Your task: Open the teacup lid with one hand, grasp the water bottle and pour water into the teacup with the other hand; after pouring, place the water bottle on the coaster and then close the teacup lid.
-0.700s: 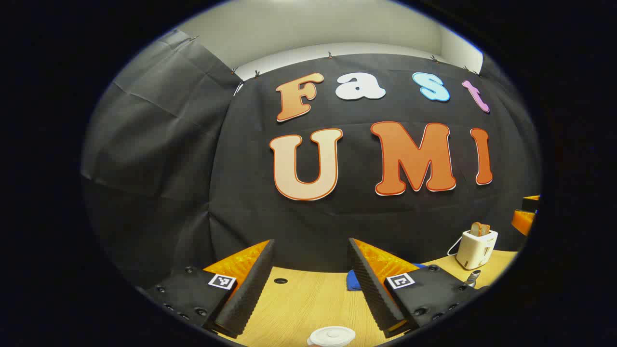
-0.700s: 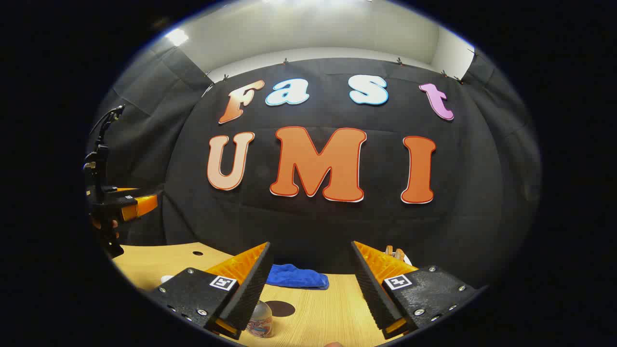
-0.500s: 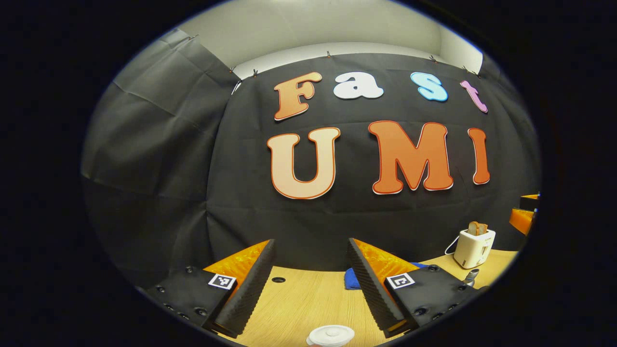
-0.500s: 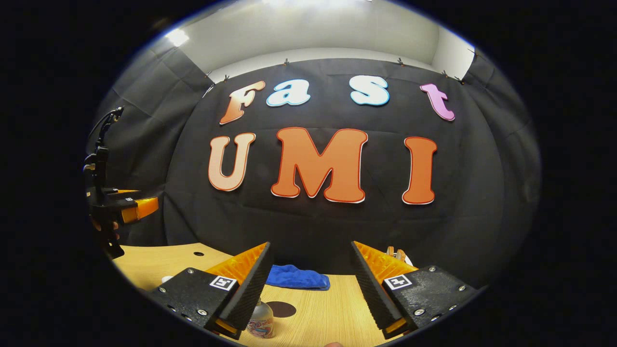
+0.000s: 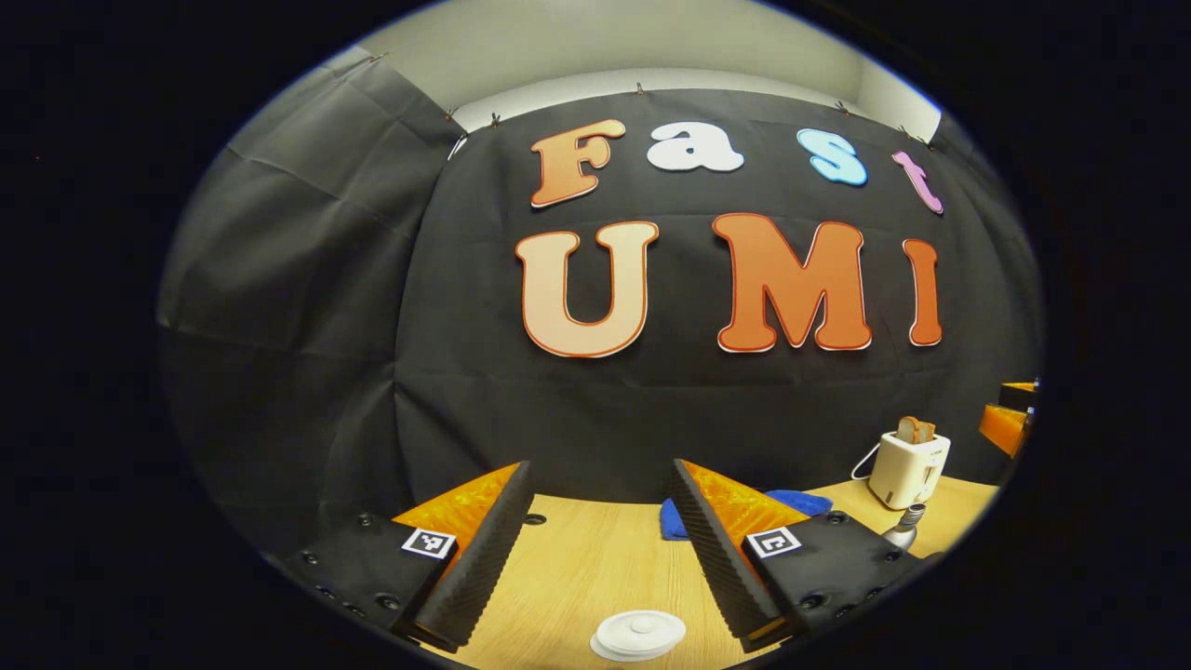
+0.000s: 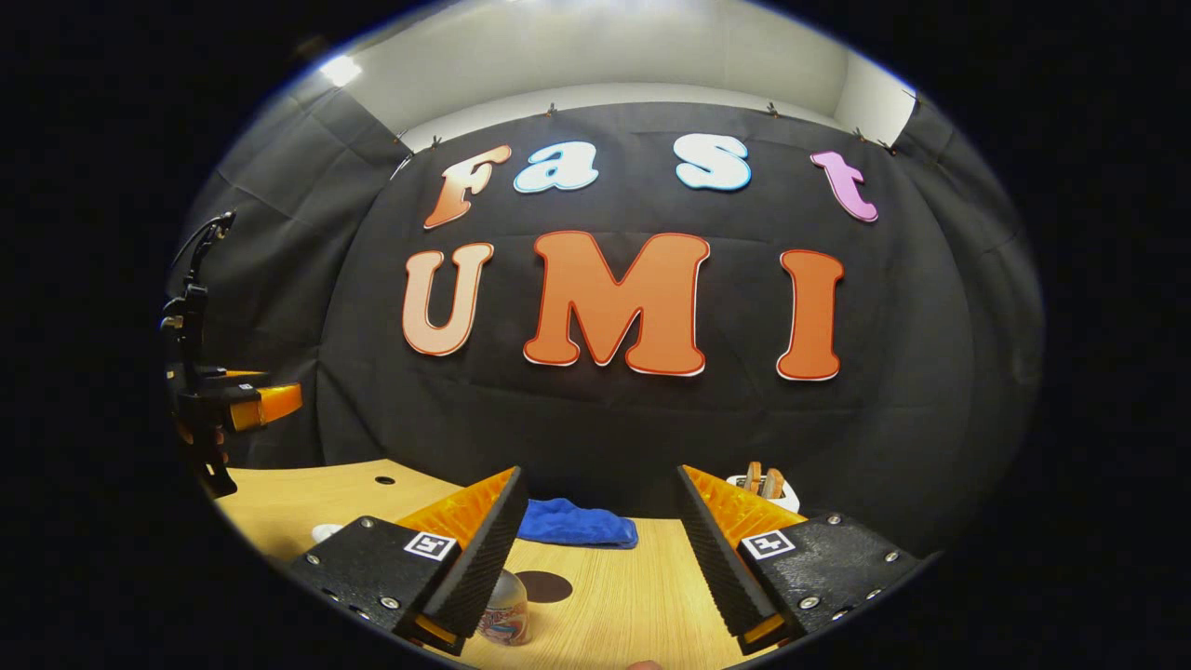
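Round white teacup lid point(image 5: 638, 633) lies on the light wooden table point(image 5: 577, 577), low between the spread fingers of the left gripper point(image 5: 595, 549).

Small clear water bottle point(image 6: 503, 609) stands beside a dark round coaster point(image 6: 544, 586); the right gripper point(image 6: 600, 549) hangs open, empty, a crumpled blue cloth point(image 6: 577, 523) beyond.

A white round teacup lid point(image 5: 639, 633) with a small centre knob sits flat on the teacup. The small clear water bottle point(image 6: 504, 610), with its printed label, stands upright just left of the dark round coaster point(image 6: 544, 586), which lies flat.
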A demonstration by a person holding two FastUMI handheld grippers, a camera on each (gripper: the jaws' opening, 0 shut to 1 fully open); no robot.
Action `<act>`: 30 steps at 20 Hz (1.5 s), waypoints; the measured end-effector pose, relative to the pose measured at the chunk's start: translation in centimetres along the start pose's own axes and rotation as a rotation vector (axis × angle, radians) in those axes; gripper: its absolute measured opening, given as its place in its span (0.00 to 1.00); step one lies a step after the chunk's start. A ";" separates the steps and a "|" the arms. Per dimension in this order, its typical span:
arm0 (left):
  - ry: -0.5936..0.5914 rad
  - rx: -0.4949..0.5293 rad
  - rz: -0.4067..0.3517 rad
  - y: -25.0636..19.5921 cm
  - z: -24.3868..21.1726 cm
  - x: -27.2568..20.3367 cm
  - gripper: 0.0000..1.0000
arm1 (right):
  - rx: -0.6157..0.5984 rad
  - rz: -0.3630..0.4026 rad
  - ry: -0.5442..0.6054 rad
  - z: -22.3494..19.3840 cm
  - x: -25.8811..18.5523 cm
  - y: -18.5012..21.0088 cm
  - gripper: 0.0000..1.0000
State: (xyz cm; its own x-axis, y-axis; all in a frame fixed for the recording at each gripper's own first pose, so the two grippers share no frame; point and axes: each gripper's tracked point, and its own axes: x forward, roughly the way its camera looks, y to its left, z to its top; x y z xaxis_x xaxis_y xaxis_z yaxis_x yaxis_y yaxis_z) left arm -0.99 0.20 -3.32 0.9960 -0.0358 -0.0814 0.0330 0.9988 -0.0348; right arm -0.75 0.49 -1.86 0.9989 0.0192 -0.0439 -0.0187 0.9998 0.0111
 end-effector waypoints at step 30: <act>0.509 0.098 -0.170 -3.9 -21.0 -1.1 0.48 | -0.035 0.297 0.354 -16.4 -1.7 8.9 0.96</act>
State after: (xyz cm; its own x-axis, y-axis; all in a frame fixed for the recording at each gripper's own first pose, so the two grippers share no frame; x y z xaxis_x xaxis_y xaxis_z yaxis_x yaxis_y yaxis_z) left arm -3.96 -4.30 -23.97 0.8109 -0.1834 -0.5557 0.2218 0.9751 0.0019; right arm -3.33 9.50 -18.10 0.8737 0.3013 -0.3820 -0.3096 0.9500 0.0413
